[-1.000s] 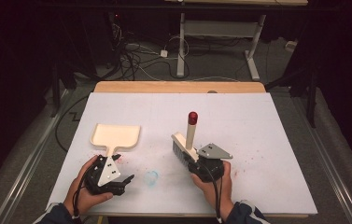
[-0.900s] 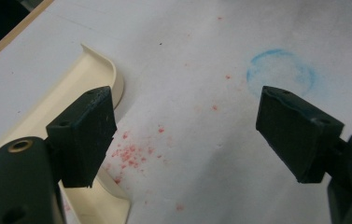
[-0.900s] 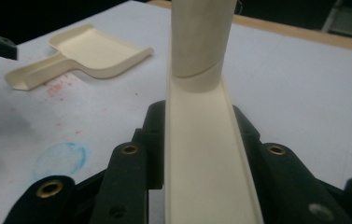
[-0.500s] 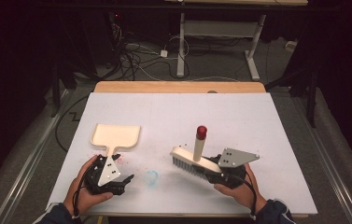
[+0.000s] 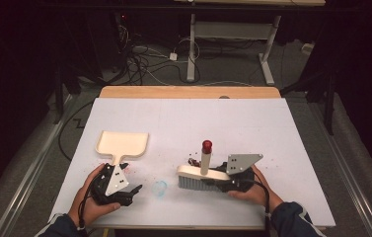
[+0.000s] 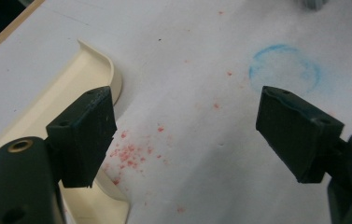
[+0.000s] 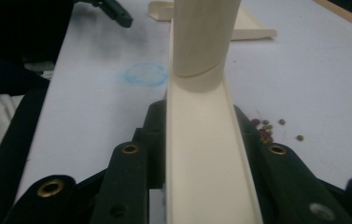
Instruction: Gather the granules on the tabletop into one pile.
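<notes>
The right hand-held gripper is clenched on the cream back of a brush, its two jaws pressing the long block from either side in the right gripper view. The brush lies bristles down on the white tabletop, near the front edge and right of centre, with its round handle standing up and ending in a red cap. Just beyond it, a small heap of dark red and greenish crumbs lies on the tabletop.

The left hand-held gripper is released, with its jaws wide apart and nothing between them. It rests near the front left, just beside the stub handle of a cream dustpan. Fine red specks are scattered by the dustpan's edge, and a faint blue ring marks the tabletop between the two grippers. I can make out no lettering or label on anything, though the dim light may hide small print.
</notes>
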Demonstrator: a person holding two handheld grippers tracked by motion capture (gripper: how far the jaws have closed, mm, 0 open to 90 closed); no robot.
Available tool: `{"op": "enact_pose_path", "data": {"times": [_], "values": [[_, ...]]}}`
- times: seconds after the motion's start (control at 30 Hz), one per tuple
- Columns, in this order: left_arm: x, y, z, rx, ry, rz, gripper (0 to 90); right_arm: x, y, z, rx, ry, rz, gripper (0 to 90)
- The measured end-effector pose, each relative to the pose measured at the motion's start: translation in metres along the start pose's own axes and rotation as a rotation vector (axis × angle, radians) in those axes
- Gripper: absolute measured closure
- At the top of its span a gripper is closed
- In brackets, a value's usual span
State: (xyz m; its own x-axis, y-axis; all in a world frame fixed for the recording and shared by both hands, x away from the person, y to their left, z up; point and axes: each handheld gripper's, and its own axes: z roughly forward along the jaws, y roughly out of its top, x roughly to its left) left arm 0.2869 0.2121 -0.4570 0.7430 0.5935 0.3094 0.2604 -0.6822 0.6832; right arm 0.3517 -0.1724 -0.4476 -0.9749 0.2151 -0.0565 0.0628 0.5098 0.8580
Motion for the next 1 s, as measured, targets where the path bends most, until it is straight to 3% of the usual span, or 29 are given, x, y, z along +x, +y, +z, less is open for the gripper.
{"op": "enact_pose_path", "data": {"times": [0.13, 0.47, 0.57, 0.7, 0.77, 1.0], "values": [[0.000, 0.000, 0.001, 0.000, -0.002, 0.000, 19.1, -0.013, 0.000, 0.006, -0.015, 0.017, 0.033, 67.3], [-0.001, 0.000, 0.002, 0.008, -0.008, 0.004, 19.1, -0.019, 0.012, 0.000, -0.054, -0.002, 0.010, 67.5], [0.000, 0.000, 0.003, 0.009, -0.010, -0.001, 19.1, -0.026, 0.024, -0.005, -0.084, -0.033, -0.023, 67.5], [0.002, -0.001, 0.005, 0.014, -0.011, -0.007, 19.1, -0.045, 0.033, -0.008, -0.107, -0.104, -0.039, 67.5], [0.004, -0.001, 0.005, 0.017, -0.012, -0.011, 19.1, -0.056, 0.033, -0.004, -0.088, -0.143, -0.041, 67.5], [0.004, -0.001, 0.005, 0.015, -0.014, -0.016, 19.1, -0.088, 0.025, 0.027, -0.022, -0.184, -0.014, 67.5]]}}
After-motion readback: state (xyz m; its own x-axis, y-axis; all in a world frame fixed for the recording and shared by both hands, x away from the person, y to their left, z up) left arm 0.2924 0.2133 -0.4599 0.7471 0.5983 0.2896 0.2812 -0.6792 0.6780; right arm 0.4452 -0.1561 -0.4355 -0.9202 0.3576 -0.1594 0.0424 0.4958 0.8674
